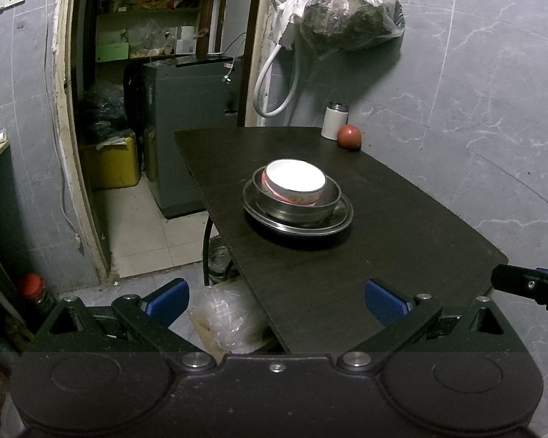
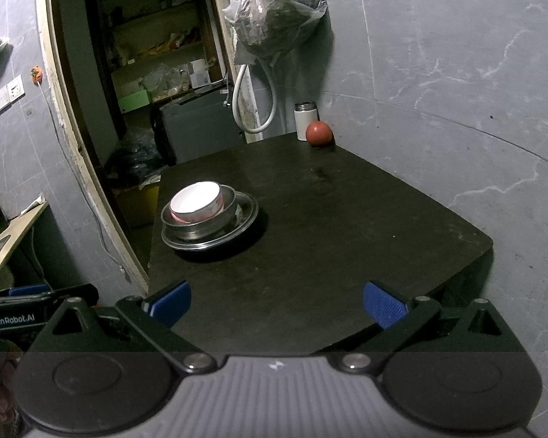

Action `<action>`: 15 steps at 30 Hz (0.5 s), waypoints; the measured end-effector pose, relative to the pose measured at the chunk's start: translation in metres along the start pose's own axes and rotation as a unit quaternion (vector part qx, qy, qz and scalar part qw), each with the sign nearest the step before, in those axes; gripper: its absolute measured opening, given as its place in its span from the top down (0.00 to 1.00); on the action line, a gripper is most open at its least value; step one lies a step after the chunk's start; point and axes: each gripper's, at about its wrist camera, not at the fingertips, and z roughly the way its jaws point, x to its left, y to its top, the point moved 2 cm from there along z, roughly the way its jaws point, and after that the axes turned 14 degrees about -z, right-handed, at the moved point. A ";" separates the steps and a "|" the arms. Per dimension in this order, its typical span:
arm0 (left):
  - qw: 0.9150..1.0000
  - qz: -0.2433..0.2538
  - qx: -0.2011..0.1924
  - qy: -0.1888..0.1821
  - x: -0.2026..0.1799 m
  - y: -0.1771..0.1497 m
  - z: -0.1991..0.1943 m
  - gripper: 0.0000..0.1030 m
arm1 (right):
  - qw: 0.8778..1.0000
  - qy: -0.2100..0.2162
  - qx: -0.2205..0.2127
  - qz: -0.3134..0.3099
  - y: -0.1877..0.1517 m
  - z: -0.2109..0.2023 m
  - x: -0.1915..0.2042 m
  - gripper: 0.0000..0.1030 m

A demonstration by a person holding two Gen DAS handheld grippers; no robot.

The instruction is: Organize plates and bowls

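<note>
Where the dark table [image 1: 347, 262] fills both wrist views, the stack sits on its middle — a white bowl [image 1: 296, 181] nested in a steel bowl [image 1: 296, 204], which stands on a steel plate [image 1: 298, 221]. From the right wrist the same stack appears left of centre: white bowl [image 2: 197, 201], steel bowl [image 2: 201, 224], steel plate [image 2: 210, 239], on the table [image 2: 328, 226] toward its left edge.

Left gripper [image 1: 277, 301]: jaws spread wide, blue pads [image 1: 168, 297] well apart, nothing between them; it hangs over the table's near left corner, well short of the stack.

Right gripper [image 2: 277, 301]: jaws likewise released, blue pads [image 2: 383, 304] wide apart and holding nothing; it hovers above the near edge of the table, the stack ahead and to its left. Its black tip [image 1: 529, 286] enters the left view at the right margin.

Far corner of the table, against the grey wall [image 1: 475, 91]: a white canister [image 1: 334, 120] with a metal lid, and a red ball [image 1: 349, 137] just beside it — seen again from the right wrist as canister [image 2: 305, 120] and ball [image 2: 319, 133].

On the wall above: a plastic bag [image 1: 350, 11] with dark contents, and a white hose [image 1: 274, 84] looping below it.

Left of the table: an open doorway [image 1: 157, 109] onto shelves, a grey cabinet [image 1: 186, 138] and a yellow box [image 1: 111, 162]
</note>
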 end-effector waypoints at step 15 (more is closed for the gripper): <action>1.000 0.001 -0.001 -0.003 0.002 0.000 -0.001 0.01 | 1.000 0.001 0.003 0.000 0.000 0.001 -0.001 0.00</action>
